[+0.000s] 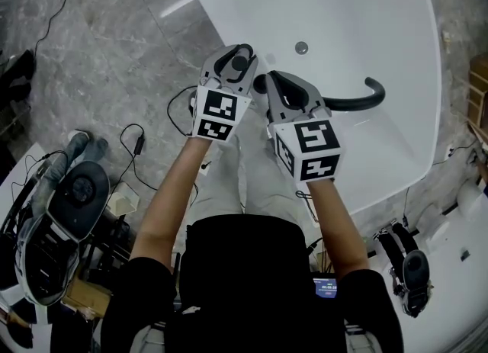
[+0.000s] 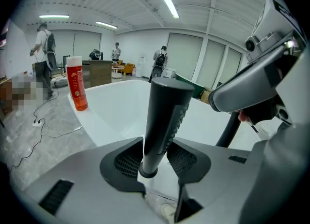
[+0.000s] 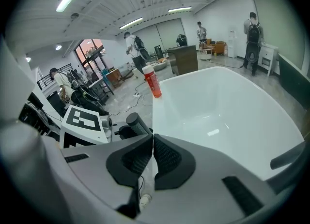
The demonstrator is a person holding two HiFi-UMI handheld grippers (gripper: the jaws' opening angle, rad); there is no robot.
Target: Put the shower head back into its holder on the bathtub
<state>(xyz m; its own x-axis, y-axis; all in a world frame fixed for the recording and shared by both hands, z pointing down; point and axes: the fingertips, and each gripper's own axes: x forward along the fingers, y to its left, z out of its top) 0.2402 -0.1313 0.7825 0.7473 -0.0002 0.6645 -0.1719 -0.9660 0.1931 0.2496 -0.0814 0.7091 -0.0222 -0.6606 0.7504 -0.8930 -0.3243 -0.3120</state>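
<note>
The black shower head (image 2: 163,121) stands upright, its ribbed handle clamped between the pads of my left gripper (image 2: 155,157). In the head view that gripper (image 1: 236,58) sits over the near rim of the white bathtub (image 1: 366,24). From the right gripper view the handle's top (image 3: 137,122) shows beside the left gripper's marker cube. My right gripper (image 1: 278,85) hangs close on the right, and its jaws (image 3: 153,138) are shut with nothing between them. The holder is hidden under the grippers. A black curved tube (image 1: 358,100) lies along the rim to the right.
A red bottle (image 2: 77,82) stands on the tub's far rim, and the drain (image 1: 301,48) sits in the basin. Cables and equipment (image 1: 72,199) crowd the grey marble floor at left. Several people stand far back in the room (image 3: 252,29).
</note>
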